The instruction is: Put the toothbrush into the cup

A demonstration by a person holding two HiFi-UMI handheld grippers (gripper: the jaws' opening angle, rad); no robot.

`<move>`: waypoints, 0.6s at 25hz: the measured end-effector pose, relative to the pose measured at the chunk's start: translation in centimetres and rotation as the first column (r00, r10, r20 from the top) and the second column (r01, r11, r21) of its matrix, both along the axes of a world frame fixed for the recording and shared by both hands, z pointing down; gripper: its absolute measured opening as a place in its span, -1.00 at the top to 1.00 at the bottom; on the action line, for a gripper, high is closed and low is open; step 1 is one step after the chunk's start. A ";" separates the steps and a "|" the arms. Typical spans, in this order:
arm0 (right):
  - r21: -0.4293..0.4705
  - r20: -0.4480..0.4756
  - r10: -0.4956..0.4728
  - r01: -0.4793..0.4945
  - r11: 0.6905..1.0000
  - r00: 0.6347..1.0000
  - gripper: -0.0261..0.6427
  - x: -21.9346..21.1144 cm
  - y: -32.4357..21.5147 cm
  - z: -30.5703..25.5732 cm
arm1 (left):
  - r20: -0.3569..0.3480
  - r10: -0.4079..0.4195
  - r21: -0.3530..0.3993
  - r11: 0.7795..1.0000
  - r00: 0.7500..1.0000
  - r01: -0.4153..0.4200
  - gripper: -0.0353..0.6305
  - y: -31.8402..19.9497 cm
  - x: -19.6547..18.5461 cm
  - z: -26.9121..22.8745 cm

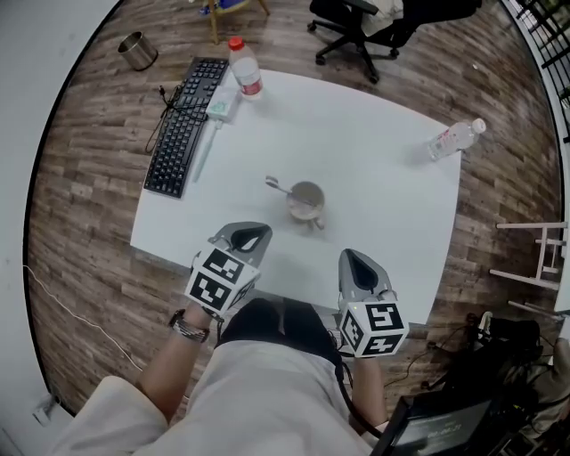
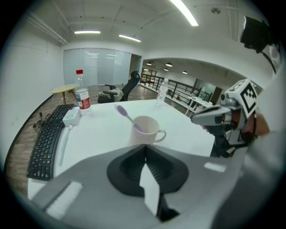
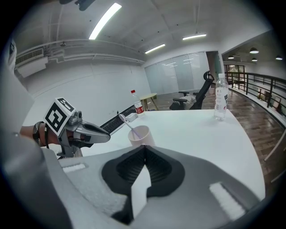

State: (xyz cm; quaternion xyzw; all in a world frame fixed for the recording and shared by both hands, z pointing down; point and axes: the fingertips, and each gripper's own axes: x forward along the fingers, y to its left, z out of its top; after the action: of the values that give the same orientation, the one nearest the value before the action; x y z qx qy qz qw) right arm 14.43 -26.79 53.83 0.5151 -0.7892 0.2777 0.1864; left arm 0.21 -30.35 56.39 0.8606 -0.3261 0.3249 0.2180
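Note:
A white mug (image 1: 306, 204) stands near the middle of the white table (image 1: 383, 178), and a purple toothbrush (image 1: 277, 185) leans in it with its head sticking out to the left. My left gripper (image 1: 252, 238) hovers near the table's front edge, short of the cup, shut with nothing between its jaws. My right gripper (image 1: 359, 265) is beside it to the right, also shut and empty. In the left gripper view the mug (image 2: 145, 130) and toothbrush (image 2: 125, 114) sit just beyond the closed jaws. The right gripper view shows the mug (image 3: 141, 136) and the left gripper (image 3: 91, 133).
A black keyboard (image 1: 183, 125) lies along the table's left edge, with a white box (image 1: 223, 107) and a red-capped bottle (image 1: 245, 70) by it. A clear bottle (image 1: 455, 137) lies at the far right corner. An office chair (image 1: 356, 27) and a metal bin (image 1: 136, 50) stand on the floor.

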 end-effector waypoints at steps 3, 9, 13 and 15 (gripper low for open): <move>0.022 -0.007 0.004 -0.004 1.000 1.000 0.92 -0.1 0.2 -1.0 | -0.006 -0.005 -0.005 1.000 1.000 0.005 0.87 0.6 -0.5 0.1; 0.048 0.012 0.016 -0.016 0.999 1.000 0.92 0.1 0.9 -2.4 | -0.021 0.000 0.023 1.000 1.000 0.000 0.87 1.6 -0.2 -1.4; 0.087 0.013 0.008 -0.009 0.996 1.000 0.92 -0.9 1.1 -3.7 | -0.044 0.005 0.049 0.999 0.999 -0.002 0.87 2.4 -0.1 -2.8; 0.104 0.014 0.008 -0.009 0.995 1.000 0.92 -1.5 1.4 -4.3 | -0.053 0.014 0.071 0.997 0.998 -0.011 0.87 2.8 -0.2 -3.4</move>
State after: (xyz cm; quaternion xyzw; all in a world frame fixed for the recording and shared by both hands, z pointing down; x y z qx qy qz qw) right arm 12.93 -25.41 49.51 0.5255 -0.8016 0.2405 0.1531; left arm 0.03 -27.51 53.00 0.8781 -0.3260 0.2914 0.1943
